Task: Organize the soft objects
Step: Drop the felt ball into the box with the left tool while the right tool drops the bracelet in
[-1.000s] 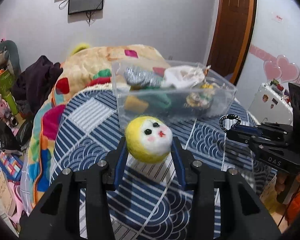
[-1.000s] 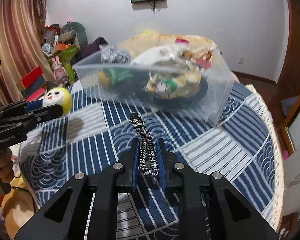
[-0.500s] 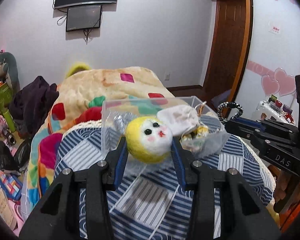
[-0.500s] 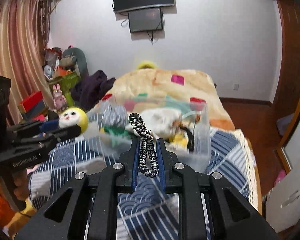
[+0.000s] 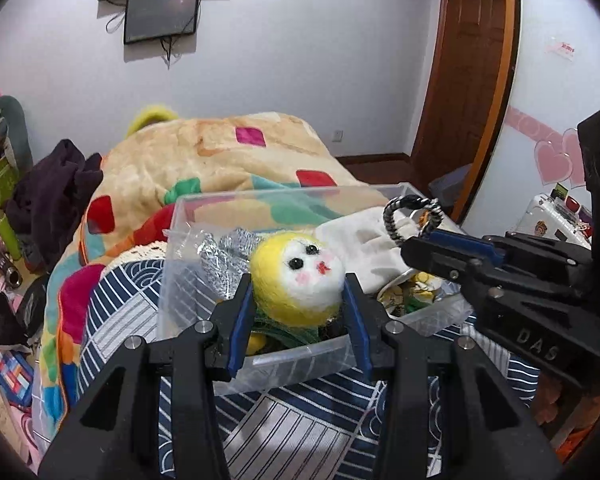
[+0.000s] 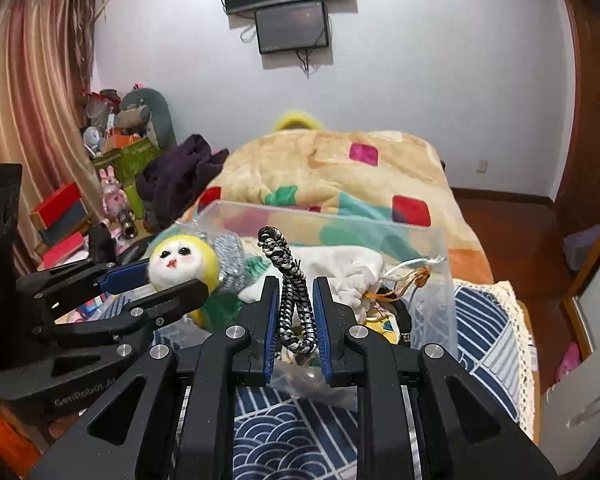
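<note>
My left gripper (image 5: 298, 292) is shut on a yellow and white felt doll head (image 5: 298, 280) and holds it over the near left part of a clear plastic bin (image 5: 300, 354). My right gripper (image 6: 294, 308) is shut on a black and white braided hair tie (image 6: 294, 304) and holds it over the same bin (image 6: 432, 308). The doll head (image 6: 180, 262) and the left gripper (image 6: 168, 284) also show in the right wrist view. The hair tie (image 5: 410, 216) shows in the left wrist view. The bin holds a white pouch (image 6: 340, 268), silver fabric (image 5: 224, 256) and other soft things.
The bin stands on a table with a blue and white wave-pattern cloth (image 6: 296, 432). Behind it is a bed with a patterned beige blanket (image 5: 220, 160). Clutter and toys (image 6: 112, 168) fill the left side. A wooden door (image 5: 468, 80) is at the right.
Both grippers have risen and moved forward with their loads, from in front of the bin to over it. The jaws have stayed shut on their things.
</note>
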Available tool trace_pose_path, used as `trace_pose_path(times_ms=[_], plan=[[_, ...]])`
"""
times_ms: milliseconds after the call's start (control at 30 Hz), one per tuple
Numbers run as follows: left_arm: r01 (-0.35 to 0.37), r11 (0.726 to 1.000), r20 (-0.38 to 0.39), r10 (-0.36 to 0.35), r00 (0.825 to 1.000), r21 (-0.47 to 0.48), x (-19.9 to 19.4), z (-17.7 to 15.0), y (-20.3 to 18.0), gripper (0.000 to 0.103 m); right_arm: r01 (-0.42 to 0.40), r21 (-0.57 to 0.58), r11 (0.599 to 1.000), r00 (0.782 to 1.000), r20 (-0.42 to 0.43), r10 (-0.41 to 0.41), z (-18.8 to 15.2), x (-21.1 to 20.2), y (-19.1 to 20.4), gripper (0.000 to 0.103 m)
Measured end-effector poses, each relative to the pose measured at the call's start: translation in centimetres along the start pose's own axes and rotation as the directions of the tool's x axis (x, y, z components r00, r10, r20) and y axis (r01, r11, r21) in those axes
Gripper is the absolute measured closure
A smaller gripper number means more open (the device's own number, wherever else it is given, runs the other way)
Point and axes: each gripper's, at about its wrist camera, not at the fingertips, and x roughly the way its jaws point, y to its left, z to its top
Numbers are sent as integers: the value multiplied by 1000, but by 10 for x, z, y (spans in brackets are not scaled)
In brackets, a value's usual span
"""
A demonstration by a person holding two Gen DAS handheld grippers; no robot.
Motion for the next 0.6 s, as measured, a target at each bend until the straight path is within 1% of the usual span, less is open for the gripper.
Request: trace_pose_path(times_ms=[200,267,367,467,600], plan=[[-15,1000,-19,15,1000,8,13,-1,0,60,13,0,1000,998,-61,-13,-5,20,-2,87],[-15,1000,-22,16,1000,7,15,-2,0,60,12,2,1000,997,-74,-11,-7,23,-3,84],[-14,1000,-34,14,999,-3,18,-2,1,54,19,3,1000,996,-90,-18,-11,25,-4,84],[-10,1000,-40,10,999,-9,17,-3,1,51,16,-8,1000,995,-95,-17,-14,21,-4,80],[0,1000,-37,-1,999,-21,12,-6,4,45,12,6,1000,995,-95,-11,-15,15,-9,71]])
